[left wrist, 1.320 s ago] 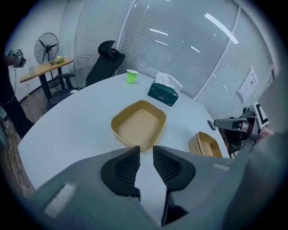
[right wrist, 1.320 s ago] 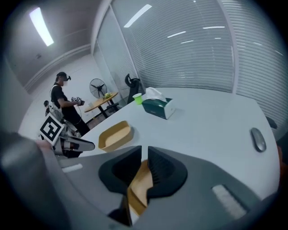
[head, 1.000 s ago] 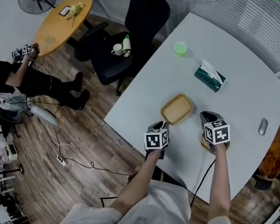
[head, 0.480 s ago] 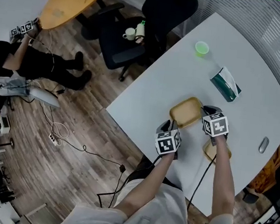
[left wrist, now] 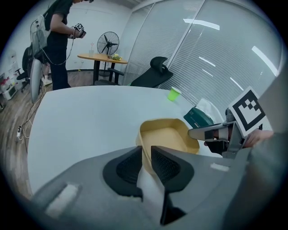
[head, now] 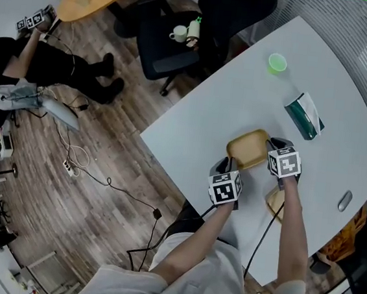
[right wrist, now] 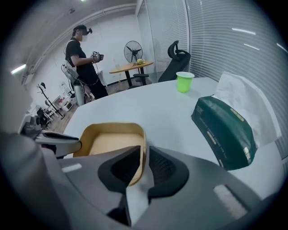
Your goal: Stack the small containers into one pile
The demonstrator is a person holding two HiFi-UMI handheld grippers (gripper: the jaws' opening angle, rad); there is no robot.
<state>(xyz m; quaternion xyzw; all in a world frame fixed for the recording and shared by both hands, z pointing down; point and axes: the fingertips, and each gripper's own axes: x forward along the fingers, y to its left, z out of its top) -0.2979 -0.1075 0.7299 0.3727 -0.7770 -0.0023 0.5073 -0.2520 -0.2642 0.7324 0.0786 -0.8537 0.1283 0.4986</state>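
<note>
- Head view: the tan container sits on the white table, between my two tongs. A second container lies near it, partly under my right arm. Nothing is stacked yet.
- Left tongs: the jaws are closing with the container's near wall between the pads. The gap is barely wider than the wall, and it doesn't look clamped yet.
- Right tongs: the jaws are drawn in on the wall at the other side, with a pad against each face. It looks held.
- Handling, my read: it's thin-walled, so probably light. The walls will likely flex or crease if squeezed hard, so use only moderate pressure.
- The sides look smooth and sloped, so the pads could slide off upward. I should bite low enough below the rim.
- Grip point: upper wall on two opposite sides, as now, keeping it level. The tapered shape and rounded corners should let it nest into the other one.
- Writing: none visible on either container.
- The dark green tissue pack has pale print, too small to read.
- The green cup is plain.
- The cubes on the tongs carry only black-and-white square patterns, no text.
</note>
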